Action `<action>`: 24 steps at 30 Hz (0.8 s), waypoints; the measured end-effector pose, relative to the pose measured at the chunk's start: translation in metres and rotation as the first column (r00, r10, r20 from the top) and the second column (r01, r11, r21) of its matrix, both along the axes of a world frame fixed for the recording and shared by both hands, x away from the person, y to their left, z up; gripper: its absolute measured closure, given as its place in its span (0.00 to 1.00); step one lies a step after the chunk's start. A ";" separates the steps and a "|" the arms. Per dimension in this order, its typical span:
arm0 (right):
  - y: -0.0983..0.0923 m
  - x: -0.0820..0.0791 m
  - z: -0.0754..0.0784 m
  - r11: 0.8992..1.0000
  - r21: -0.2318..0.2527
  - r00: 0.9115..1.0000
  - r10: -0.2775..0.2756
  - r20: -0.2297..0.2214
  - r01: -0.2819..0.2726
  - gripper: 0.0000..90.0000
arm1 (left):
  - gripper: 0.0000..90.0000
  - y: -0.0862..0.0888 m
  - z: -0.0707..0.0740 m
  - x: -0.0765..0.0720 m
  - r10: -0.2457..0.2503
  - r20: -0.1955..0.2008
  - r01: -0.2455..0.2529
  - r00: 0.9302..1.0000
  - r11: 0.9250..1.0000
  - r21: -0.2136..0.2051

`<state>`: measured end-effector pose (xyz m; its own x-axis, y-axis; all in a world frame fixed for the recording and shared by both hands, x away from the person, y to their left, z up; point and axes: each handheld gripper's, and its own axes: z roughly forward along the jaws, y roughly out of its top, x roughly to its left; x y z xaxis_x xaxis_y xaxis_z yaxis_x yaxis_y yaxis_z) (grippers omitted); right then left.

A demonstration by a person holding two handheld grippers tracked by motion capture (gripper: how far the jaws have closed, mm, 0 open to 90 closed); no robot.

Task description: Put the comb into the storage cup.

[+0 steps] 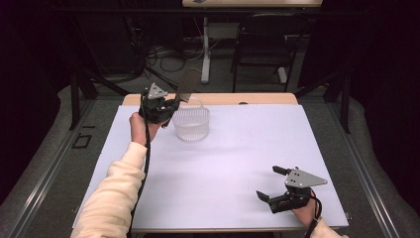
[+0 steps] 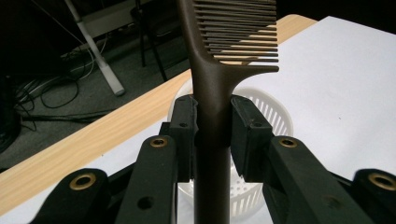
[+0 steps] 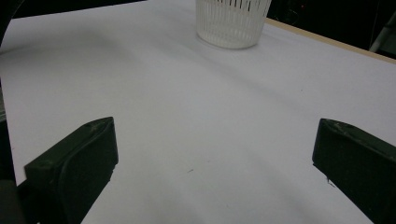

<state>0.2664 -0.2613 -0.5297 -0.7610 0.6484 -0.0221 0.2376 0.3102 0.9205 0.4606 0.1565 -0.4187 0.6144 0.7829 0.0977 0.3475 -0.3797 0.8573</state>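
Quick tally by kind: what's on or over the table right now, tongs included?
Comb: 1, brown, clamped in the left tongs above the basket
Basket: 1, white slotted plastic, on the white table sheet
Tongs: 2, the left shut on the comb, the right tongs open and holding nothing
Total: 4
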 end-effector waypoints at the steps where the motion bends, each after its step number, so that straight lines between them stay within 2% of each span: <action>1: 0.000 0.000 0.000 1.000 0.000 1.000 0.000 0.000 0.000 0.00 | 0.80 -0.001 0.000 0.001 -0.001 0.000 0.001 1.000 1.000 0.004; 24: 0.000 0.000 0.000 1.000 0.003 1.000 -0.002 0.000 0.002 0.00 | 0.80 -0.010 0.009 0.012 0.005 0.037 -0.005 0.999 1.000 -0.001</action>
